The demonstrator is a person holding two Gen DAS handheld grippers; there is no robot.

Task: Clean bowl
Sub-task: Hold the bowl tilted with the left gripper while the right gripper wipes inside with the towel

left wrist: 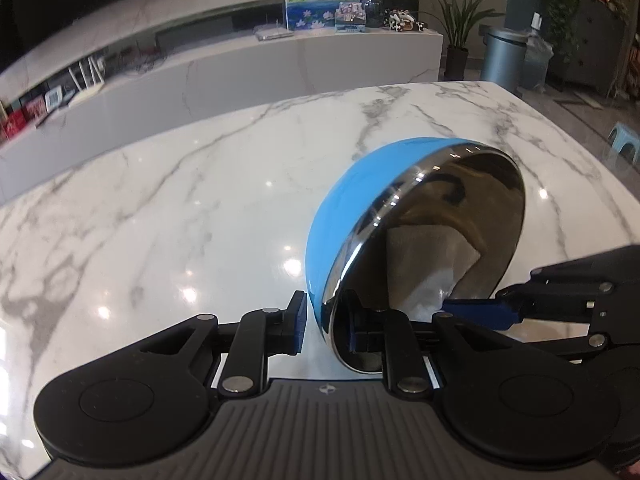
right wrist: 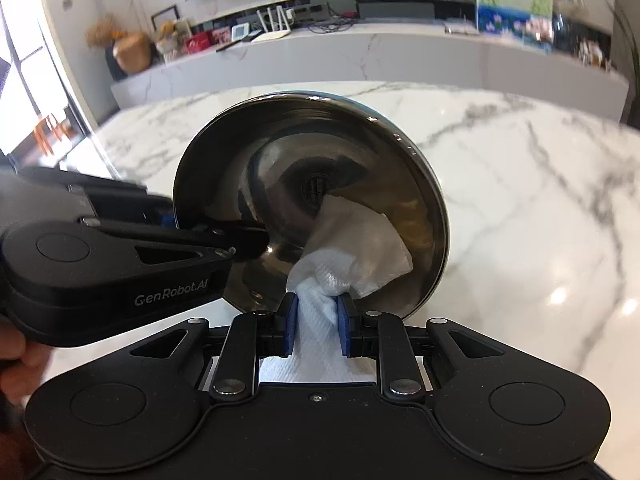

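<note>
Your left claw (left wrist: 324, 322) pinches the tilted bowl's (left wrist: 360, 200) rim (blue outside, steel inside) above the desk (left wrist: 160, 200) — your right claw (right wrist: 318, 322) grips a white paper towel (right wrist: 356, 252) inside it.

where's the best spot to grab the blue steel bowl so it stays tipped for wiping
By the thin rim at its low edge, as the left tongs do: one pad on the blue outer wall, one inside. The blue steel bowl stands on edge, leaving its mouth open to the white paper towel.
</note>
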